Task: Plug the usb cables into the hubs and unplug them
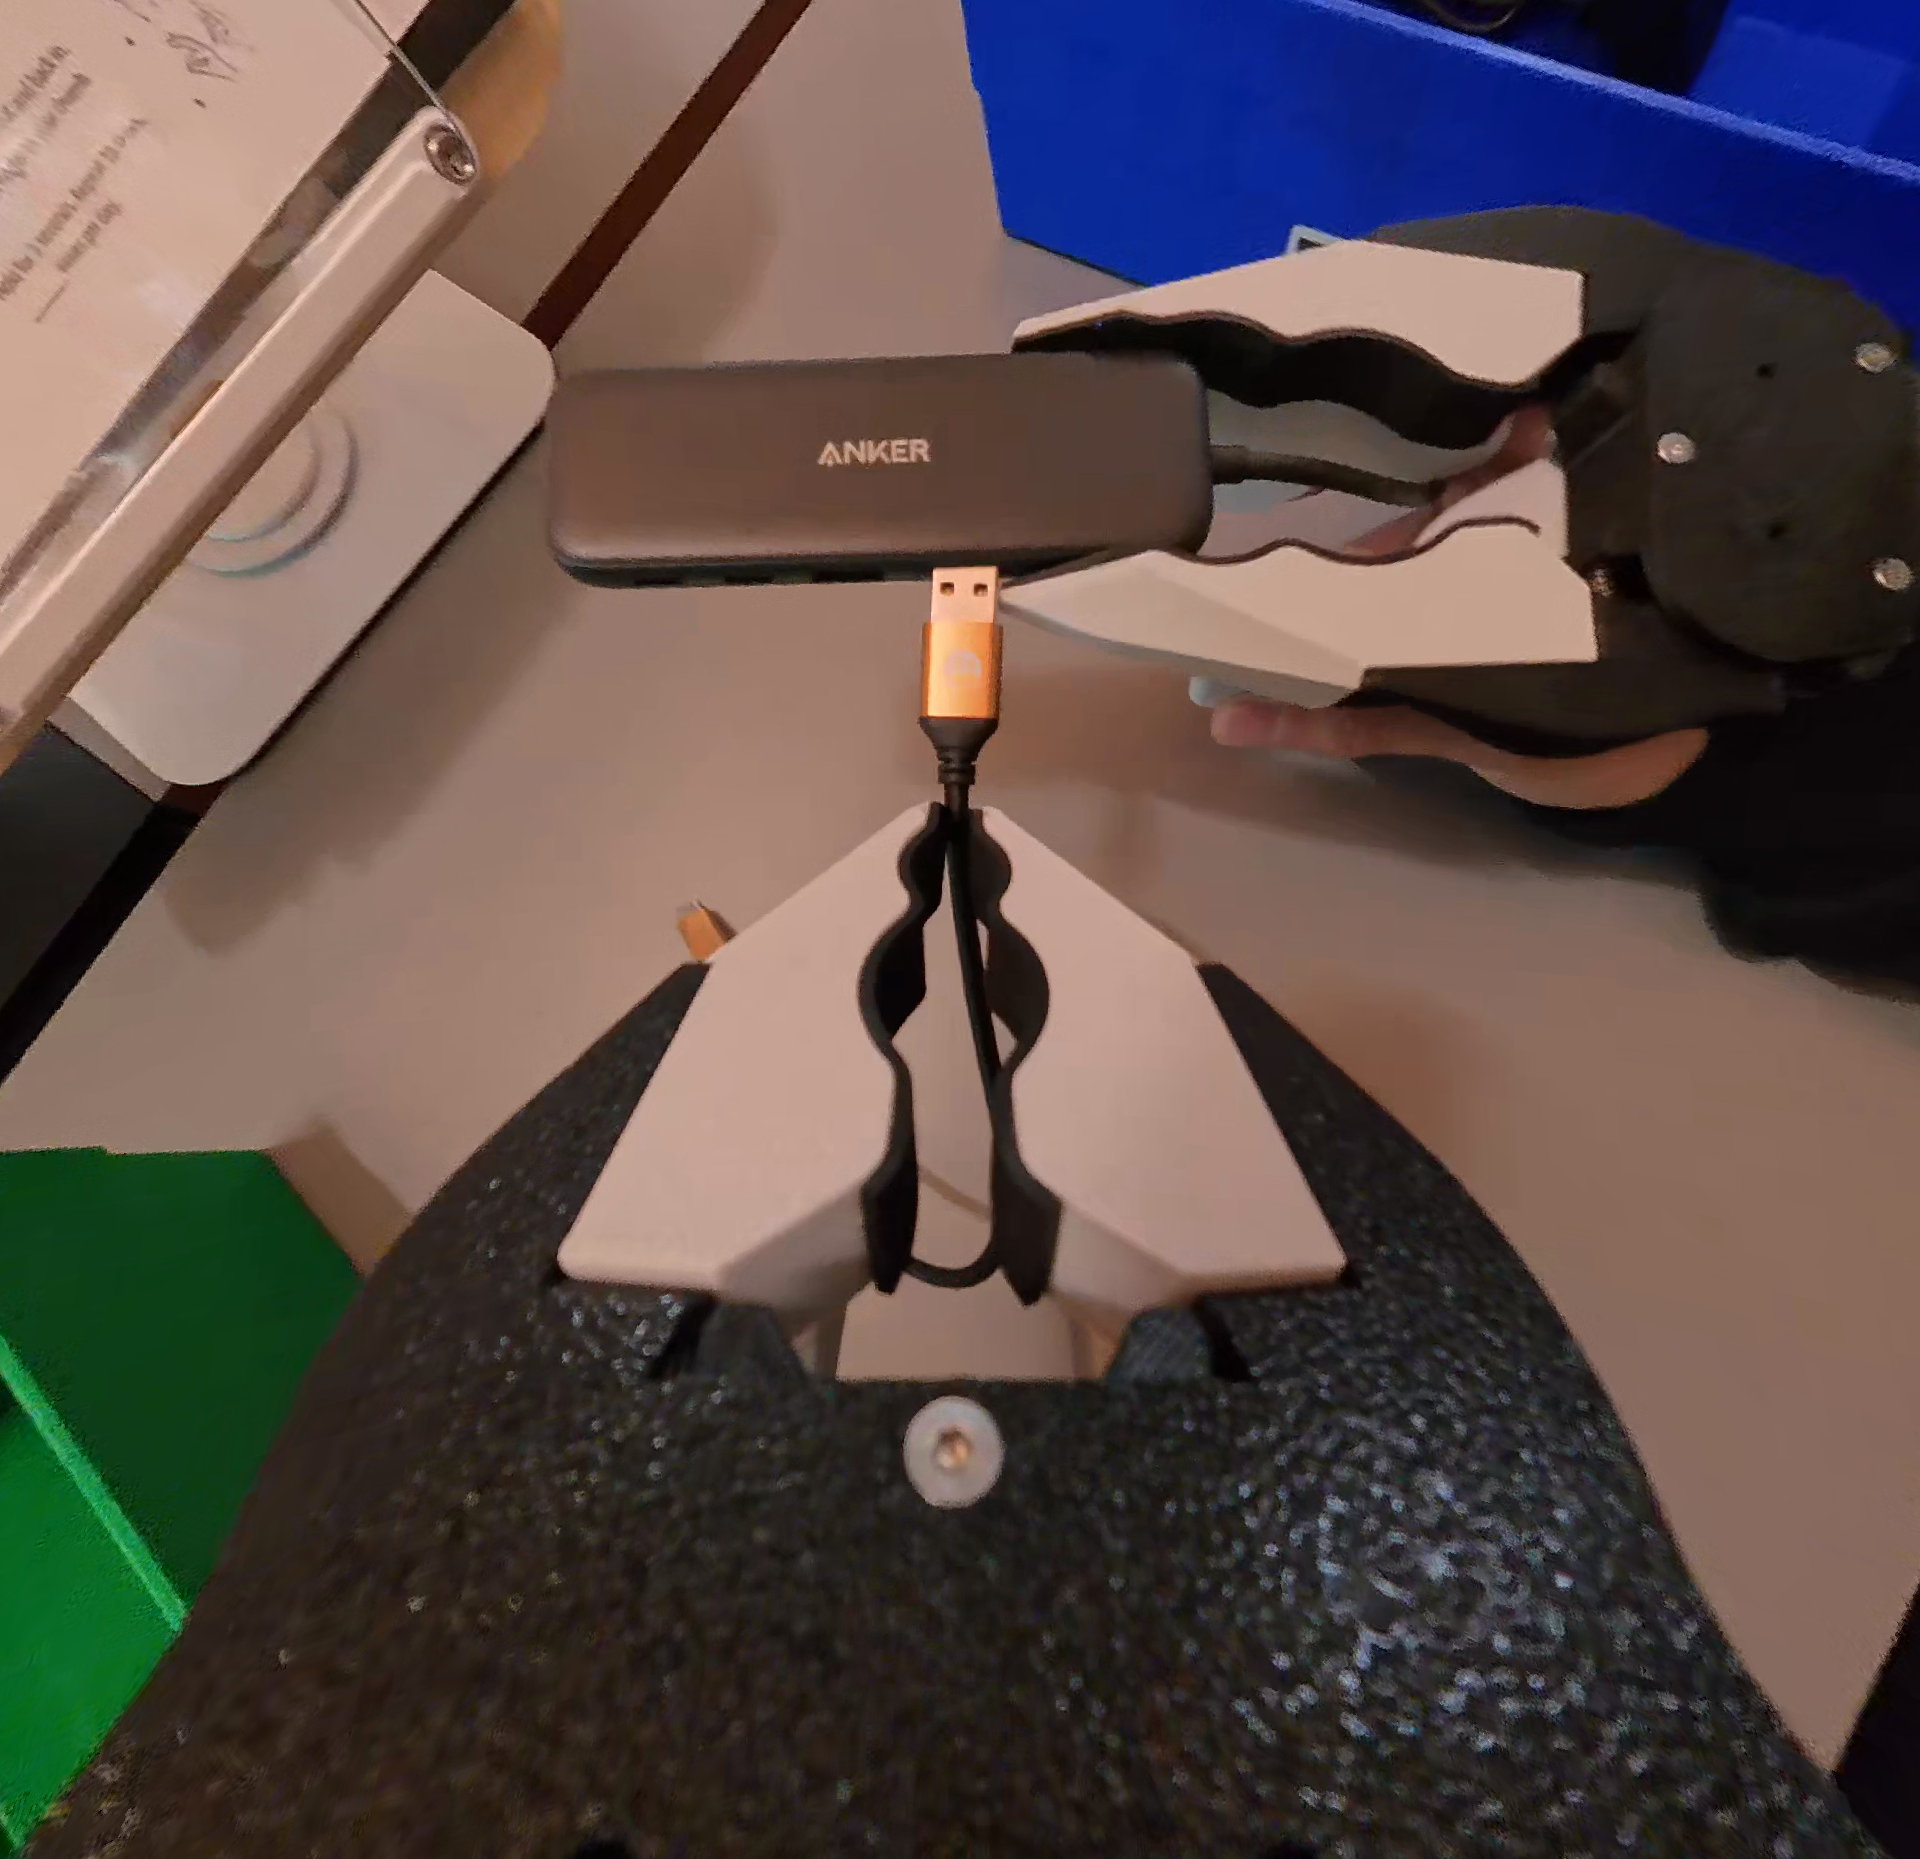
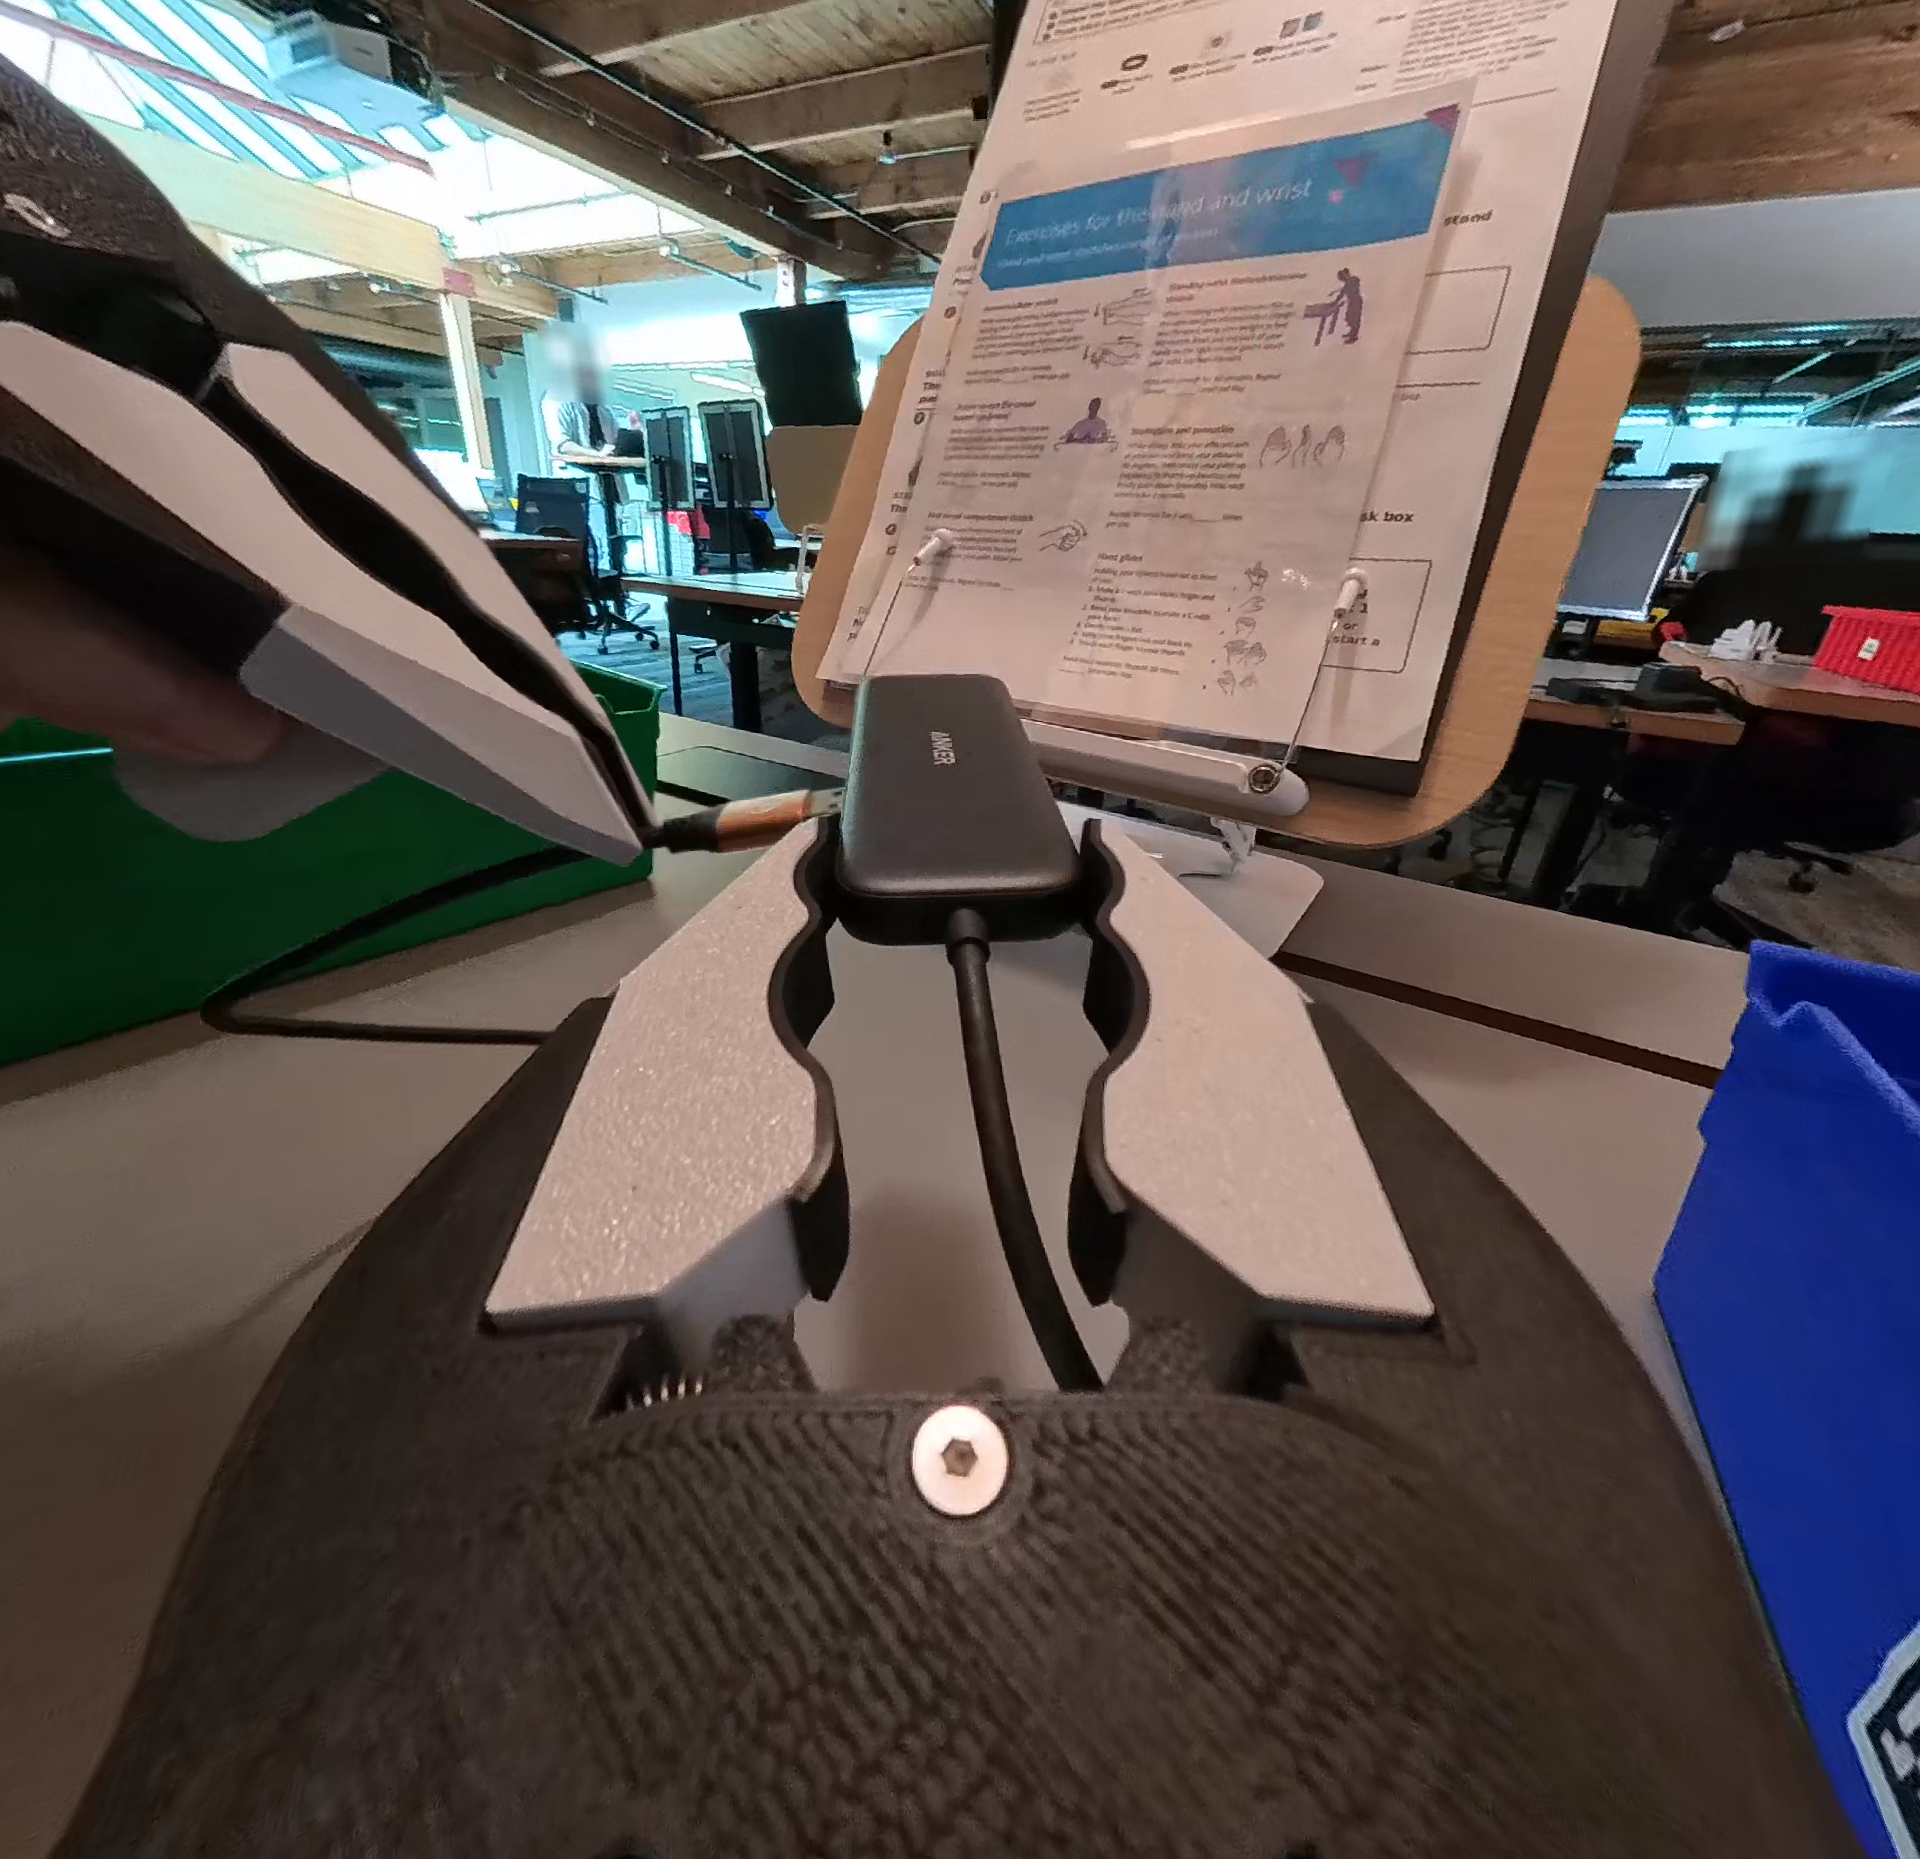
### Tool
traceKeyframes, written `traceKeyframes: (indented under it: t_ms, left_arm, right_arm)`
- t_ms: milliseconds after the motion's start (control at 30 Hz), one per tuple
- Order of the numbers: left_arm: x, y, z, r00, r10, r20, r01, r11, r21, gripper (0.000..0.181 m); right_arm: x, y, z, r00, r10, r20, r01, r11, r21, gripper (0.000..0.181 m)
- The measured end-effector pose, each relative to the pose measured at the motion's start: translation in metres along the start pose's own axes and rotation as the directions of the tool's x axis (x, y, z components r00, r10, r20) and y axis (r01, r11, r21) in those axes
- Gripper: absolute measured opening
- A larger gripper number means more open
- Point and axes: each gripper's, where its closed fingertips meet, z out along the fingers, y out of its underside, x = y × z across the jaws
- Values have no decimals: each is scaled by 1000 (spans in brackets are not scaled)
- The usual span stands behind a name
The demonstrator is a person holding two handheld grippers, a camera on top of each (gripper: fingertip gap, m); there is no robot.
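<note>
My left gripper (image 1: 958, 812) is shut on the black cable just behind an orange USB plug (image 1: 961, 656). The plug's metal tip sits at the near side edge of a dark grey hub (image 1: 878, 469), at its row of ports; I cannot tell if it is in. My right gripper (image 2: 956, 853) is shut on the hub's near end (image 2: 945, 812) and holds it above the table, its own black cord (image 2: 987, 1061) running back between the fingers. In the right wrist view the left gripper (image 2: 644, 843) comes in from the left with the orange plug (image 2: 764, 812) against the hub's left side.
A blue bin (image 1: 1351, 105) with cables stands behind the right gripper; it shows at right in the right wrist view (image 2: 1808, 1290). A green bin (image 2: 208, 853) is on the left. A document stand (image 2: 1195, 407) with papers stands behind the hub on the grey table (image 1: 520, 874).
</note>
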Motion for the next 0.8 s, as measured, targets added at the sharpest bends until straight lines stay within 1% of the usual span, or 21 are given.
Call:
traceKeyframes:
  t_ms: [33,100,233,300,367,500,600,667,700,733,800]
  left_arm:
    - [-1,-1,1,1000,2,19,-2,1000,3,1]
    - [-1,-3,3,999,4,42,-4,1000,7,1]
    - [-1,-11,4,996,30,87,-34,998,45,0]
    - [-4,-18,3,991,56,121,-65,995,76,0]
    - [-5,-18,2,987,83,134,-94,993,77,0]
    - [-7,-15,6,986,103,131,-112,992,65,0]
    - [-6,-20,7,989,93,111,-106,988,111,0]
    - [-1,-25,3,994,81,74,-92,984,151,2]
    - [1,-25,-1,995,79,55,-87,984,158,7]
    - [1,-24,-7,996,84,43,-90,985,148,16]
    - [-10,-15,-28,993,95,72,-103,989,110,20]
  right_arm:
    - [1,1,0,1000,-6,-14,6,1000,-3,46]
    - [4,3,1,999,-11,-33,11,1000,-16,46]
    - [9,4,1,999,31,-39,-33,999,-29,46]
    - [4,7,2,1000,19,-12,-19,999,-49,46]
    - [3,7,3,1000,17,-14,-17,998,-53,46]
    - [3,7,3,1000,11,-7,-11,998,-55,46]
    - [7,4,1,999,49,4,-49,998,-37,46]
    - [10,0,-1,996,87,12,-87,996,-21,46]
    - [13,0,-2,995,101,0,-101,995,-18,46]
    - [15,0,-2,994,105,-7,-105,994,-18,46]
    - [16,1,-3,993,119,-1,-119,993,-23,46]
